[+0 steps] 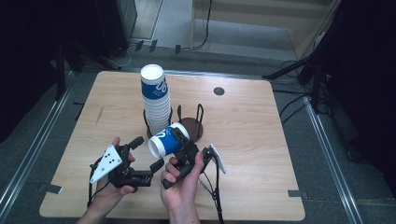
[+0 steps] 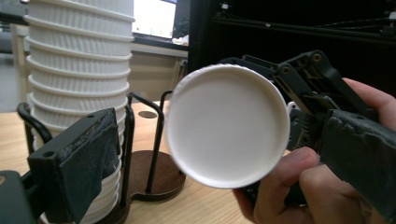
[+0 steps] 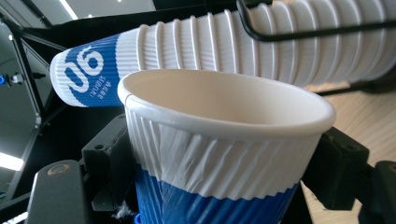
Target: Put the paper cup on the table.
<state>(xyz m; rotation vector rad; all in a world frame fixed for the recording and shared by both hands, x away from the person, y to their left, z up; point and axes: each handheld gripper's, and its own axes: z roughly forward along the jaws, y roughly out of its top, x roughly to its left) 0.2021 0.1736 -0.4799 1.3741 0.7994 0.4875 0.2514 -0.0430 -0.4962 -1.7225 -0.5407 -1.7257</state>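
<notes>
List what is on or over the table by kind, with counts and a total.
Stack of paper cups: 1
Single paper cup, held in the right gripper: 1
Wire cup rack: 1
Grippers, the left gripper being empty: 2
Total: 5

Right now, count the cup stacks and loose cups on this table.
2: one tall stack of paper cups standing in the wire cup holder at mid-table, and one loose paper cup clamped on its side in the right gripper. Cups within the stack are too nested to count.
</notes>
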